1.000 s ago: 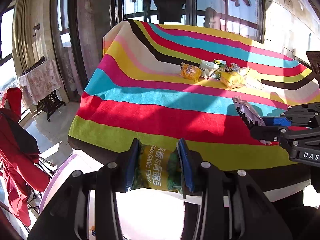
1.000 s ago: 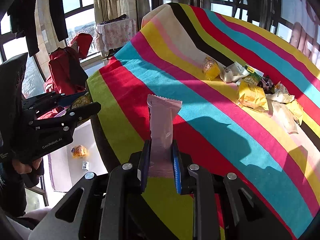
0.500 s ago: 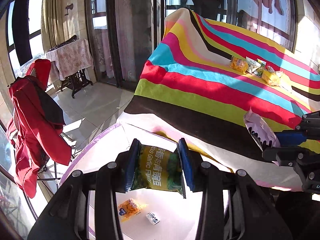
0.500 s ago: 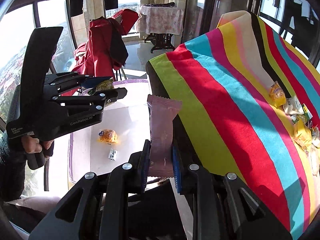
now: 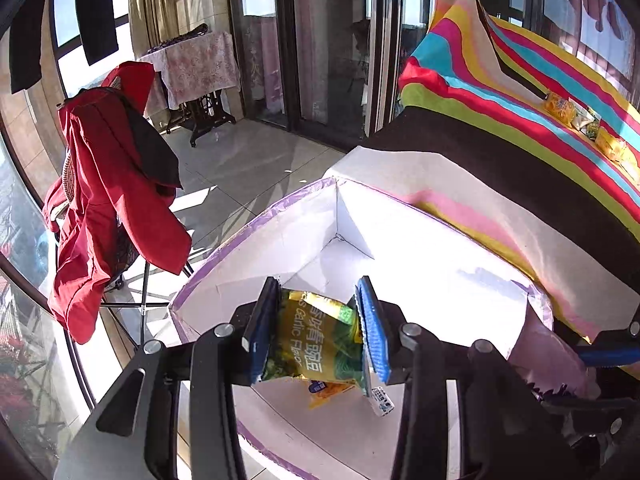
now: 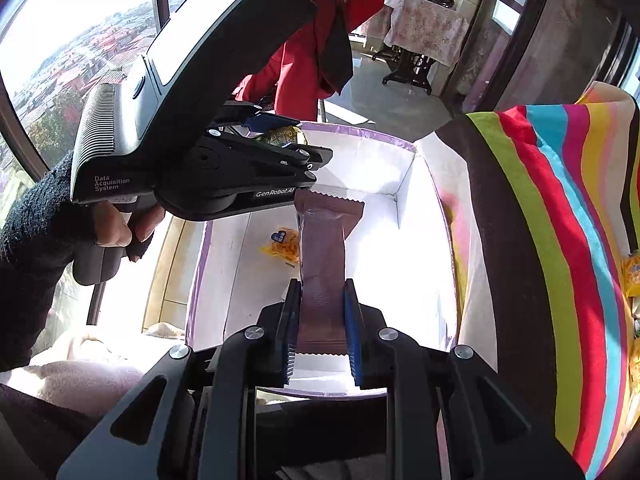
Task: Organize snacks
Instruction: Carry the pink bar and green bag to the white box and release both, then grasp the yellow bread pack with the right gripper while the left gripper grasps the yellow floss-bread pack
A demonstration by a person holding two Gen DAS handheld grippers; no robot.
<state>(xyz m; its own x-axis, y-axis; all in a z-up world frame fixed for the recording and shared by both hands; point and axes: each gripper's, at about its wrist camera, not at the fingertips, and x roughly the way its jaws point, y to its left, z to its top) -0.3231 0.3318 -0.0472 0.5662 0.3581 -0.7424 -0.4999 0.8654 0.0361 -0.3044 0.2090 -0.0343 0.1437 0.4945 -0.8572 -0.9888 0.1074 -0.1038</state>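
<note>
Hovering over the white box (image 6: 404,168), both grippers are clamping snacks directly above its floor: the left gripper (image 5: 316,332) is gripping the green pea packet (image 5: 316,344), while the right gripper (image 6: 322,320) is pinching the long pink wrapper (image 6: 324,248), which is pointing lengthwise into the box

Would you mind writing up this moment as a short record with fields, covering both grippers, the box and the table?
left gripper: shut on green-yellow snack packet, above the box
right gripper: shut on pink wrapper, above the box
white box: open, purple rim, beside the table
box contents: orange snack packet, small white packet
striped tablecloth: more snacks lie on it
</note>
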